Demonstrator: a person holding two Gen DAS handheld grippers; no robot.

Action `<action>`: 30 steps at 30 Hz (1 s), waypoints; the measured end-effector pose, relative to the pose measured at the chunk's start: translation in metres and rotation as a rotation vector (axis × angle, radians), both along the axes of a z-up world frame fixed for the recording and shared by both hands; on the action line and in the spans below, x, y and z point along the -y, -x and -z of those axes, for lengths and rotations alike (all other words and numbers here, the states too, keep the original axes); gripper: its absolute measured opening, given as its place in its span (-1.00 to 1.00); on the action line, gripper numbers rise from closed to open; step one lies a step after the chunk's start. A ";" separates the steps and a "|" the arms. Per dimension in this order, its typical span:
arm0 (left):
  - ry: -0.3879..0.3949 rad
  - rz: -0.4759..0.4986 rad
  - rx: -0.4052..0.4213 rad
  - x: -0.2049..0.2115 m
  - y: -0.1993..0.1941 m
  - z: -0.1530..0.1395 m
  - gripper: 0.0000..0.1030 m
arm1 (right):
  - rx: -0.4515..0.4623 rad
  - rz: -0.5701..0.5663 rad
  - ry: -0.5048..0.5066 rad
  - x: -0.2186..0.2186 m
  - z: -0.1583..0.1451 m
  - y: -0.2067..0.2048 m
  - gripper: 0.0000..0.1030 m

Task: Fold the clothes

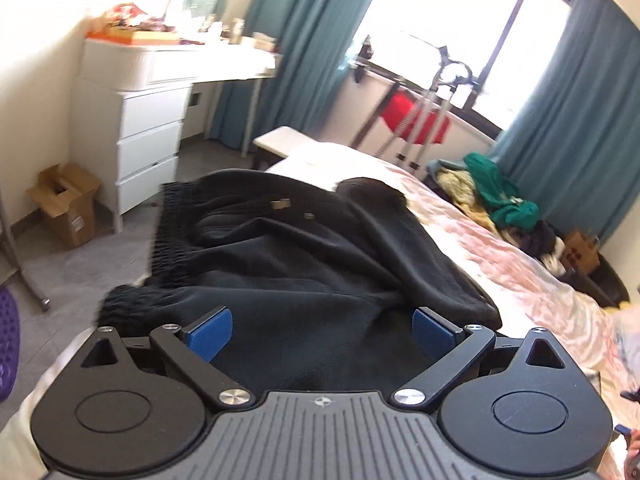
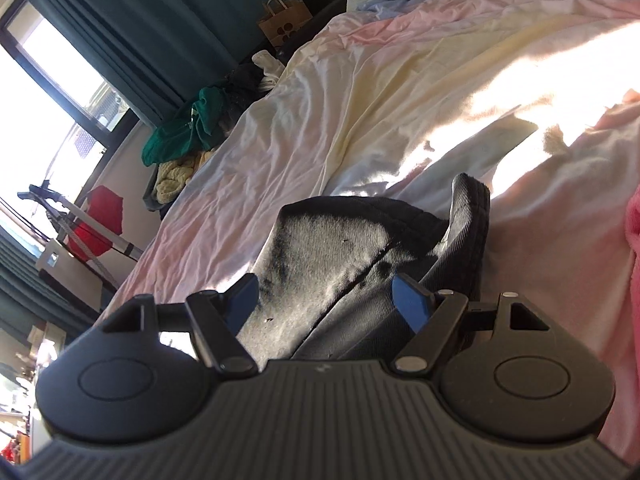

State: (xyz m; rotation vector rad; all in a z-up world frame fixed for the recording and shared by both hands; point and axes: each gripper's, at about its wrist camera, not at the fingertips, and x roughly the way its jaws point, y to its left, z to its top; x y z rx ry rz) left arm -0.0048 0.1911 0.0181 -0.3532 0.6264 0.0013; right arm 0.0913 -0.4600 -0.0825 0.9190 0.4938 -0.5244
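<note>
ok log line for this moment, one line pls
stage: fold clothes | left gripper: jaws open, empty | right gripper: jaws open, empty | black trousers: rumpled on bed, unheld

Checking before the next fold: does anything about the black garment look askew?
Yes. The black garment lies rumpled on the bed, one part twisted over the rest, and its elastic waistband sits at the bed's edge.

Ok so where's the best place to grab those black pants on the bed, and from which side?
Probably the gathered elastic waistband of the black pants, at the bed's edge near the white drawers. It is a thick, ruffled ridge that stands proud of the flatter cloth, so open jaws could straddle it. Come from the floor side with the left gripper, which is open and nearest.
</note>
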 end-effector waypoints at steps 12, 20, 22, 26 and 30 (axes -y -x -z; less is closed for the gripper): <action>-0.004 0.649 -0.094 0.301 -0.168 0.056 0.91 | -0.073 0.263 -0.098 0.005 0.042 0.014 0.45; 0.057 0.863 -0.182 0.481 -0.254 0.106 0.88 | -0.027 0.478 -0.173 0.020 0.067 0.029 0.46; 0.054 0.915 -0.203 0.529 -0.275 0.119 0.88 | -0.023 0.498 -0.158 0.021 0.069 0.028 0.46; 0.047 1.000 -0.277 0.609 -0.305 0.145 0.88 | -0.012 0.521 -0.138 0.025 0.075 0.025 0.46; 0.096 1.064 -0.487 0.664 -0.328 0.175 0.62 | -0.002 0.544 -0.118 0.028 0.080 0.022 0.46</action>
